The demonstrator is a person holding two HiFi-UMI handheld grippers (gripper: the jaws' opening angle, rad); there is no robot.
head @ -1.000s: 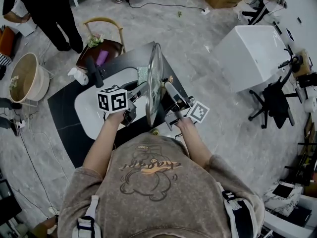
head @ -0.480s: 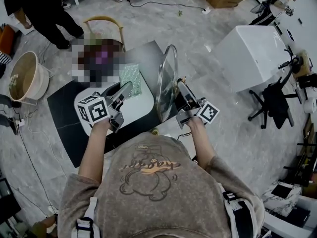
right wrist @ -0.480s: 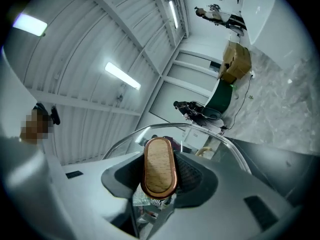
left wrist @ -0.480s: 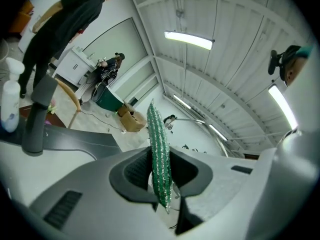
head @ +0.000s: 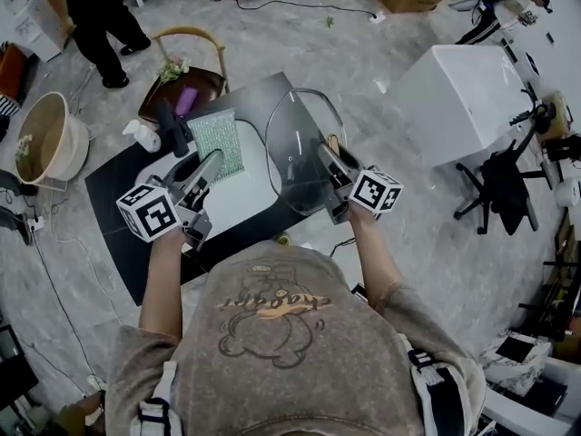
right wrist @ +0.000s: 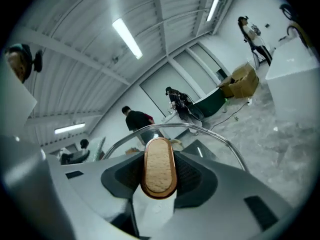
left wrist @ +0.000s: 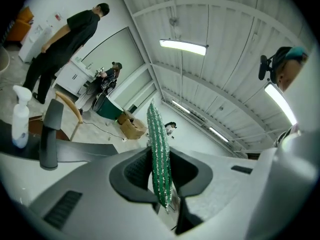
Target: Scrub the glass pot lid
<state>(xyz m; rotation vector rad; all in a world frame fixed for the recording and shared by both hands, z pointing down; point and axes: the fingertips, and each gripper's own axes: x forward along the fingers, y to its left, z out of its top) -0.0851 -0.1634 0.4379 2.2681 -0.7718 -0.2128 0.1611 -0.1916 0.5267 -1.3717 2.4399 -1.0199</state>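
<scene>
The glass pot lid (head: 295,148) hangs tilted over the white sink (head: 254,193), its steel rim (right wrist: 205,130) arching ahead in the right gripper view. My right gripper (head: 332,162) is shut on the lid's wooden knob (right wrist: 159,166), which fills the gap between both pads. To the left, apart from the lid, my left gripper (head: 205,167) is shut on a green scrub cloth (head: 219,142). In the left gripper view the cloth (left wrist: 159,149) stands edge-on and upright, pinched at its lower end.
A white spray bottle (head: 142,137) and a black faucet (head: 172,127) stand at the sink's far left. Beyond the black table (head: 113,198) are a chair (head: 192,66), a round tub (head: 44,143), a standing person (head: 95,12), a white box (head: 458,98) and an office chair (head: 504,187).
The lid has swung from edge-on to showing its broad face, and shifted right. My left gripper has drawn away to the left with the cloth, off the lid.
</scene>
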